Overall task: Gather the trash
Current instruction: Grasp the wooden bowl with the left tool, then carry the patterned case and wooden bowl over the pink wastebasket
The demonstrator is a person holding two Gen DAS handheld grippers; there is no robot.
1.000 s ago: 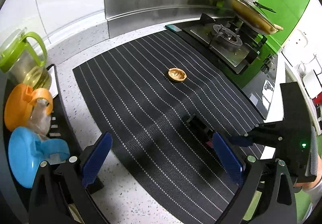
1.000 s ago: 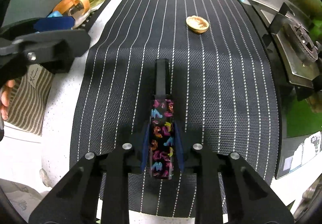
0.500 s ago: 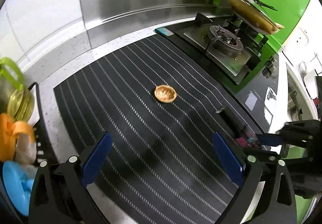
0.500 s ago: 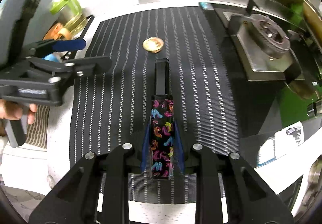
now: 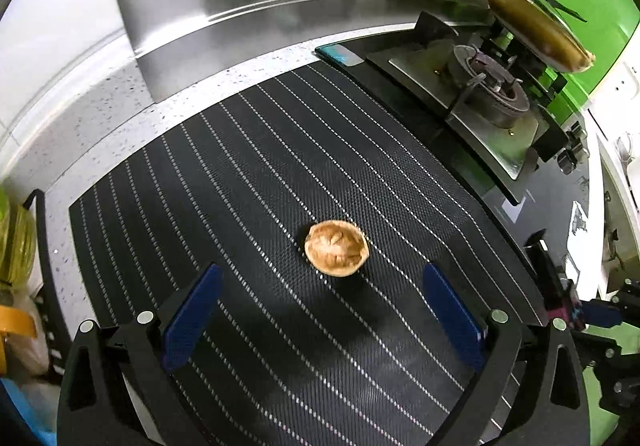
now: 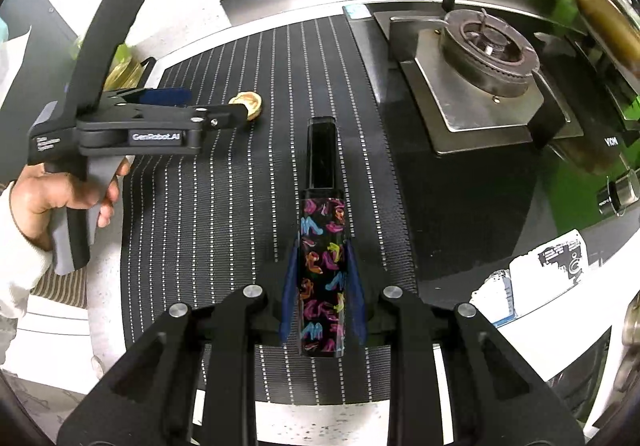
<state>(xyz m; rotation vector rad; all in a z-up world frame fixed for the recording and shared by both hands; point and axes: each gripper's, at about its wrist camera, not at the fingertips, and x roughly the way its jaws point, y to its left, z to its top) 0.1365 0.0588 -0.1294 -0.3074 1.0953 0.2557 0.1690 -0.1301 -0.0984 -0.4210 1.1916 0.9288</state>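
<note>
Nutshell between spread claw fingers

Left claw point(image 5: 320, 302) hangs wide open over the striped mat point(image 5: 224, 181), walnut shell point(image 5: 336, 254) just ahead between its pads, untouched. Right claw point(image 6: 322, 286) is clamped on a patterned black tube point(image 6: 322, 270).

one walnut shell point(image 5: 336, 253), one patterned tube point(image 6: 323, 274), two tools.

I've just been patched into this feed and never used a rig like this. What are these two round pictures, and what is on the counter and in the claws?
Each picture comes from a camera on a hand-held two-finger gripper, looking along its fingers. The left gripper is open above a walnut shell half lying on the striped black mat. The right gripper is shut on a black stick with colourful shoe prints. Its view also shows the person's hand on the left tool. A gas stove sits beside the mat.
</note>
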